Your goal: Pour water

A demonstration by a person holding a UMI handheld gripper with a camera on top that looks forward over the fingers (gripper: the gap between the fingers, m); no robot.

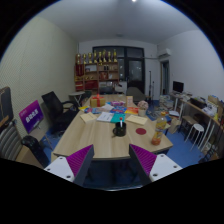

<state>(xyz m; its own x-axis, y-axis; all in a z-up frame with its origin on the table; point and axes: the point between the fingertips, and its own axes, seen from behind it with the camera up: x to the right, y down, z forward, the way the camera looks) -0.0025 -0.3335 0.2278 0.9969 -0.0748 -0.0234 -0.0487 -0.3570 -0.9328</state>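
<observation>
My gripper [112, 164] is held high above the near end of a long wooden table [100, 138]. Its two fingers with purple pads [82, 160] stand wide apart with nothing between them. Far beyond them the table bears several small things: bottles or cups near the far end [97, 101], an orange-topped container [158, 127] by the right edge, papers and coloured items in the middle [118, 110]. Which of these holds water I cannot tell.
Black office chairs [55, 108] stand left of the table, and one with a purple sheet [31, 116] stands nearer. A shelf with goods [98, 68] lines the back wall. Desks with a monitor [178, 88] stand at the right. Blue floor surrounds the table.
</observation>
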